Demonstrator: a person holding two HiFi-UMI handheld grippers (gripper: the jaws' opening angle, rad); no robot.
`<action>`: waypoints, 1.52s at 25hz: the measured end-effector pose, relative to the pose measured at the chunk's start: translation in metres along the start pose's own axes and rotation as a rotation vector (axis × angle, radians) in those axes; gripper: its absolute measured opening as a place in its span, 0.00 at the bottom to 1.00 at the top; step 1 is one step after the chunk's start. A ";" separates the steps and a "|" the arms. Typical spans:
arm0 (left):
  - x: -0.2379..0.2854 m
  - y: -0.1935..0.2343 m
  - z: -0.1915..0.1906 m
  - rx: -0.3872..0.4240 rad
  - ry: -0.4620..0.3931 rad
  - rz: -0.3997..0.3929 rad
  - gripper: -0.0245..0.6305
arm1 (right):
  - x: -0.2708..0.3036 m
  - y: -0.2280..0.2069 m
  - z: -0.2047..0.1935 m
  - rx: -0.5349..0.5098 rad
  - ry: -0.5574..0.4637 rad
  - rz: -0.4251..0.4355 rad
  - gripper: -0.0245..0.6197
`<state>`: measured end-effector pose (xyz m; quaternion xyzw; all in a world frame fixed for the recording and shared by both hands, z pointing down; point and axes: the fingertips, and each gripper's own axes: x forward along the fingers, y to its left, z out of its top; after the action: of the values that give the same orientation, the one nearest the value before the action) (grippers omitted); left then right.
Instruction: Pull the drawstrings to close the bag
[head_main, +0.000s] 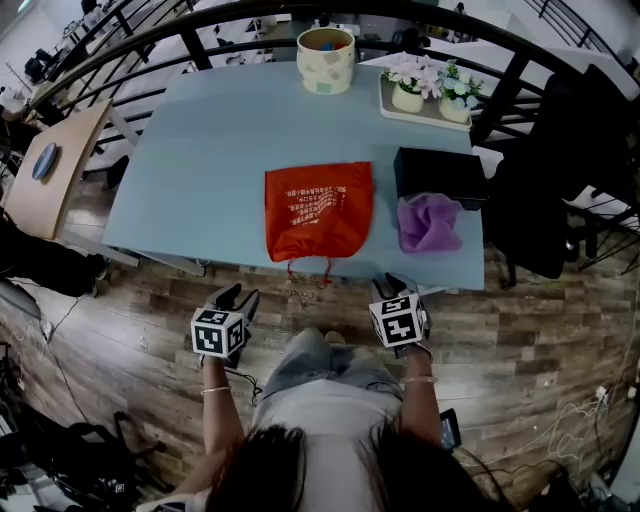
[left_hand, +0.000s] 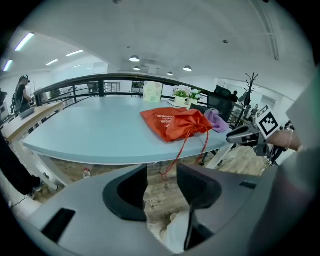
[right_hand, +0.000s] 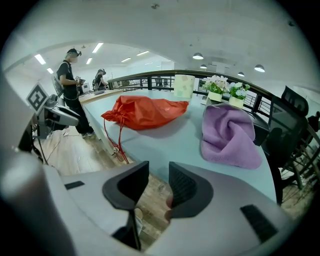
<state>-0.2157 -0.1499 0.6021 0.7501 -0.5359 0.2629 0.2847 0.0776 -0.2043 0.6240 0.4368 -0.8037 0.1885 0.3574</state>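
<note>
The orange bag (head_main: 318, 212) lies flat on the blue table (head_main: 200, 150), at 12 o'clock from the person. Its mouth is at its 6 o'clock end and looks bunched up already. The red strings (head_main: 325, 270) hang off the table edge there.

The left gripper (head_main: 237, 298) waits at the bag's 7 o'clock, and the right gripper (head_main: 392, 285) at its 5 o'clock. Both have their jaws apart with nothing in them.

The bag looks thin, soft and light, so it may slide when pulled. The strings are skinny and floppy. I think it is best to pinch them where they dangle.
</note>
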 end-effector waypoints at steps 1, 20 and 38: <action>-0.001 -0.001 0.003 0.005 -0.010 0.002 0.33 | 0.001 0.001 0.002 -0.002 -0.005 0.001 0.23; -0.056 -0.015 0.028 0.071 -0.210 0.009 0.15 | -0.038 0.042 0.033 -0.042 -0.144 -0.052 0.20; -0.140 -0.064 0.029 0.143 -0.362 -0.014 0.08 | -0.132 0.095 0.048 -0.051 -0.380 -0.107 0.10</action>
<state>-0.1925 -0.0623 0.4744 0.8071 -0.5532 0.1589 0.1315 0.0264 -0.1077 0.4950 0.4972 -0.8370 0.0629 0.2198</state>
